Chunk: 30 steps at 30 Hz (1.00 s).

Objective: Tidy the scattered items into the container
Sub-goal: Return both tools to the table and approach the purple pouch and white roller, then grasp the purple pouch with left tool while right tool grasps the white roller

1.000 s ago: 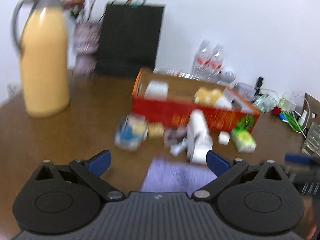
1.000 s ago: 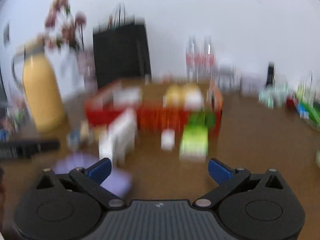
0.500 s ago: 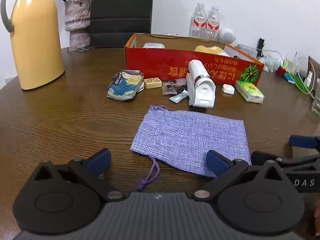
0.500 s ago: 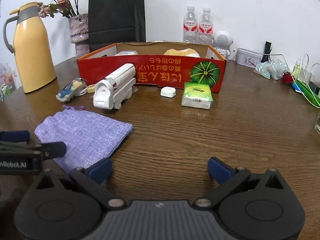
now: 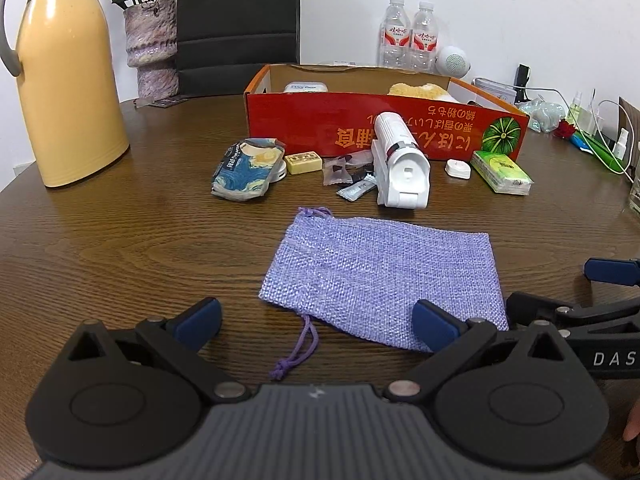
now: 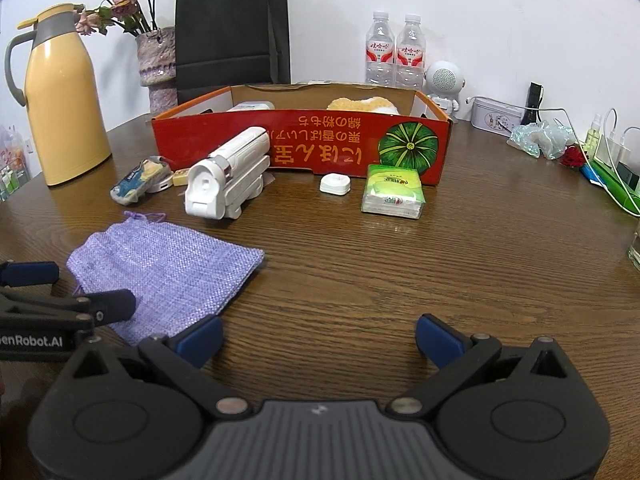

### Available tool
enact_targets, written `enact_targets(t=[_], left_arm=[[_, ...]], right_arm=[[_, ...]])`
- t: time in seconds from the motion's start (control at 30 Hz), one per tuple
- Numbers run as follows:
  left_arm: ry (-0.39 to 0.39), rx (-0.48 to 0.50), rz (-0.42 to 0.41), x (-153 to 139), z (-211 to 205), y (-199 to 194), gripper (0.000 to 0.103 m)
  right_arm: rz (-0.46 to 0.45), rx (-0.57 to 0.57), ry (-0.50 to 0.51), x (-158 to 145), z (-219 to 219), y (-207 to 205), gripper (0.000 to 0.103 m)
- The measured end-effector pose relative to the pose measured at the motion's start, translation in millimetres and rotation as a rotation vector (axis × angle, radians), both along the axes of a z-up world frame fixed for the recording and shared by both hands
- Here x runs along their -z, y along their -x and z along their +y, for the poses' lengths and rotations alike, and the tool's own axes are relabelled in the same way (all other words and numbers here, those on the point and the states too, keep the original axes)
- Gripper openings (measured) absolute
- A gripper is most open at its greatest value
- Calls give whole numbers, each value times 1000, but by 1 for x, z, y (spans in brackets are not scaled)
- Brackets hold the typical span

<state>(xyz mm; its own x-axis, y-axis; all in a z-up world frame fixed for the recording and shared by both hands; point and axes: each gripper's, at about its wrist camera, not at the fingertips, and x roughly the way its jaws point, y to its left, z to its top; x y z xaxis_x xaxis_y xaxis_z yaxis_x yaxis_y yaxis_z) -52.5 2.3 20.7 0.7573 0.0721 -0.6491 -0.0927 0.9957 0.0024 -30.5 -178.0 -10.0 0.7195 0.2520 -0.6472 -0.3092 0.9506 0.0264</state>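
Observation:
A red cardboard box (image 5: 384, 132) (image 6: 300, 140) stands open at the back of the brown table, with a few items inside. In front of it lie a white device (image 5: 400, 164) (image 6: 228, 176), a blue printed pouch (image 5: 246, 170), a small yellow block (image 5: 303, 162), clear wrappers (image 5: 344, 168), a white puck (image 5: 458, 168) (image 6: 335, 183) and a green tissue pack (image 5: 502, 171) (image 6: 394, 192). A purple drawstring bag (image 5: 380, 276) (image 6: 164, 272) lies flat nearest me. My left gripper (image 5: 316, 318) is open just short of the bag. My right gripper (image 6: 318, 338) is open over bare table, right of the bag.
A yellow thermos jug (image 5: 64, 76) stands at the far left, with a vase (image 5: 152, 44) and a black paper bag (image 5: 238, 20) behind. Two water bottles (image 5: 408, 38), a white speaker, cables and small clutter line the back right. A glass (image 6: 634, 246) sits at the right edge.
Both grippers swung down and drew back toward the near table edge, then settled. The views went from blurred to sharp. Nothing on the table has moved.

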Motion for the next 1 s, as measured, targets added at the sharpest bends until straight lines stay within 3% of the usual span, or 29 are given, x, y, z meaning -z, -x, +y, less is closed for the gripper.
enact_targets(t=[0.07,0.1,0.13,0.17,0.27,0.33,0.4,0.43,0.47,0.53,0.63,0.7,0.83,0.9,0.93,1.0], left_arm=[[10,-4,-9,-1,2,2,103],[27,-10,-21,-3,5,5,103],[49,-11,-36,-5,11,8,103],[73,-14,-49,-7,17,11,103],[161,-23,-63,-13,44,14,103],[198,-15,-53,-15,55,10,103],[187,-48,-43,-12,57,5,98],[160,-79,-30,-10,56,1,97],[131,-84,-30,-8,53,-1,97],[146,-19,-49,-8,48,-1,98],[197,67,-80,-11,41,-5,98],[170,127,-93,-14,31,-9,99],[106,367,-57,-11,2,-18,103],[45,402,-19,-6,-15,-24,103],[4,403,7,-2,-23,-27,103],[-37,397,12,2,-33,-31,103]], right_arm=[[1,-4,-1,0,0,-2,102],[3,-8,0,-3,2,-3,98],[-3,-18,-15,-8,2,-4,87],[-19,-42,-63,-17,3,-7,85],[-53,-151,-223,-47,19,-30,85],[-54,-207,-211,-55,49,-59,83],[-16,-207,-161,-49,75,-90,67],[26,-198,-145,-44,83,-104,44],[62,-176,-140,-40,85,-115,33],[105,-158,-210,-36,73,-122,29],[147,-140,-307,-32,36,-114,28],[198,-136,-397,-28,1,-104,27],[260,-122,-490,-18,-60,-85,28],[255,-112,-504,-18,-77,-80,28],[239,-102,-493,-17,-82,-78,29],[208,-65,-461,-15,-88,-76,46]])
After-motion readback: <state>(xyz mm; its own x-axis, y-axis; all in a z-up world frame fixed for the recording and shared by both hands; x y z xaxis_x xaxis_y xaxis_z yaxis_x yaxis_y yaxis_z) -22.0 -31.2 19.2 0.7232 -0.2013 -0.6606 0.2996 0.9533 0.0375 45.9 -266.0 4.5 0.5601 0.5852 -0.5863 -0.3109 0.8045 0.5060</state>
